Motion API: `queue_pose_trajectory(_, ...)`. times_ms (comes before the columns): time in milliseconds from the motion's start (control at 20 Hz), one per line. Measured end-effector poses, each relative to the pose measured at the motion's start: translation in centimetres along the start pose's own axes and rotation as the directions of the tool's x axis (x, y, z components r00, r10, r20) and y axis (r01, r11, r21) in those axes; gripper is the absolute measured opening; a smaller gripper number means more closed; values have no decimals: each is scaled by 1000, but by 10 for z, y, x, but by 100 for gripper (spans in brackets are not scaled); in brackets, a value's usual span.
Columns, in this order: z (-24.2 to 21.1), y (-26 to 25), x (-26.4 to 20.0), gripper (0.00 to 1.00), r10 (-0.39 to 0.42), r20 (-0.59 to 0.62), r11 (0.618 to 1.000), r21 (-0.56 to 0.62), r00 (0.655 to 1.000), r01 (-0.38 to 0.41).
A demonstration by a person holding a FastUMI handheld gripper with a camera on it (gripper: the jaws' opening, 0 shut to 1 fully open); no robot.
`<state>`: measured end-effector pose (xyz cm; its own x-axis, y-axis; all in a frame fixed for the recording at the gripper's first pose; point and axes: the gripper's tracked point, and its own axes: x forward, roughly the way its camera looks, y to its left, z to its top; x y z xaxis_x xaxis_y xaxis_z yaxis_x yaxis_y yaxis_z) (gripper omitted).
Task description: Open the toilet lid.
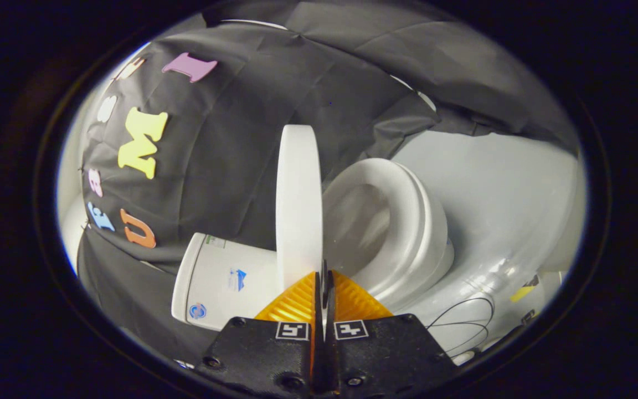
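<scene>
The orange ribbed tongs (323, 277) are clamped on the edge of the raised white plastic toilet lid (298, 205), beside the white oval toilet seat (407, 221) and white cistern (219, 277).

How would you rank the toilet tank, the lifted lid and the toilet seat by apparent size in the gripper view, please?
1. Toilet seat, the widest shape.
2. Lid, seen edge-on and pinched between the gripper jaws, so nearness inflates it.
3. Tank, partly hidden behind the lid.
Lid and tank look close; that order is unsure.
</scene>
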<state>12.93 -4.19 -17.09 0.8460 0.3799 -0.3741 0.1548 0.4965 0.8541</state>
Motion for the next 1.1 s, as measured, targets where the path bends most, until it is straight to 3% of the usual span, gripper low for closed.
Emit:
queue_pose_trajectory(350, -2, 36, -9, 4, -7, 30, 994, -105, 1000, 10)
queue_pose_trajectory(1100, -12, 78, -18, 4, -28, 62, 975, -218, 998, 41)
